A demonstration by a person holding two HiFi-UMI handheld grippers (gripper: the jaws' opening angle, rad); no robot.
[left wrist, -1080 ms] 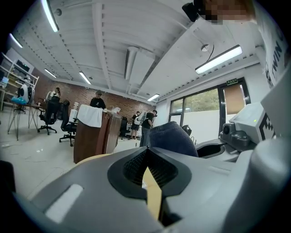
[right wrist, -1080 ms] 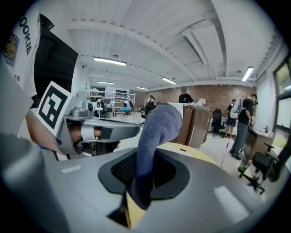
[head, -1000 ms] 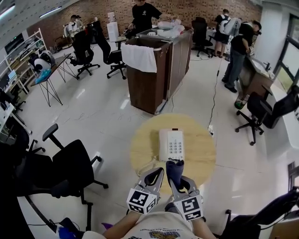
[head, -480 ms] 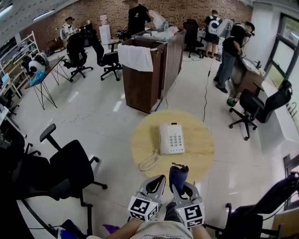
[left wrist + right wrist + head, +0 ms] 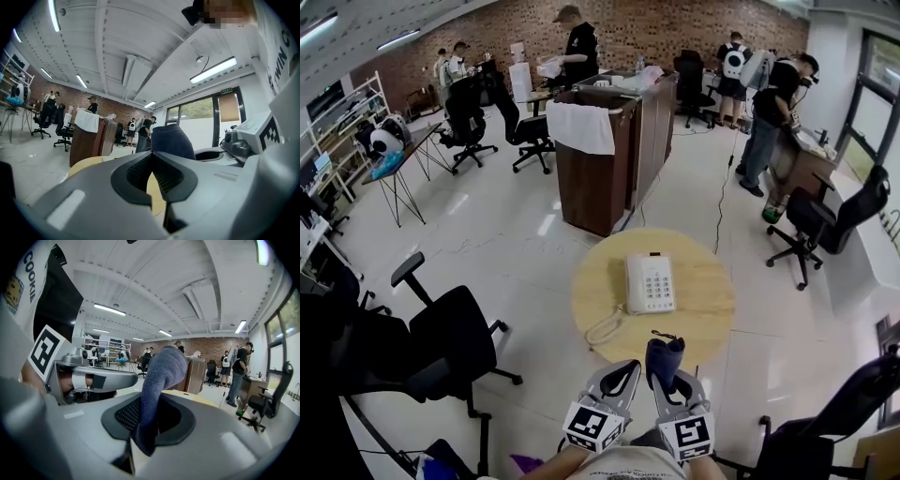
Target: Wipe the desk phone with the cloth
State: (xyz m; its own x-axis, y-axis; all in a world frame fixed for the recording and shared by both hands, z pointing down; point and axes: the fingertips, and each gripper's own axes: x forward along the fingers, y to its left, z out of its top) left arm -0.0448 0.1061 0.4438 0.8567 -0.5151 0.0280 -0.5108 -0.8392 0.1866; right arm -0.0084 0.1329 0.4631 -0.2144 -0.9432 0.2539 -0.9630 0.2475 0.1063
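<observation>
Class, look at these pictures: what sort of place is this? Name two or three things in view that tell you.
Most likely an open-plan office or lab: wheeled office chairs, people at work near a brick wall, and a desk phone on a small round table.

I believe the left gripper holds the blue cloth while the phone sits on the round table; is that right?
Not quite: the right gripper holds the blue cloth, clamped between its jaws in the right gripper view; the left gripper is shut on nothing. The phone is on the round table.
</observation>
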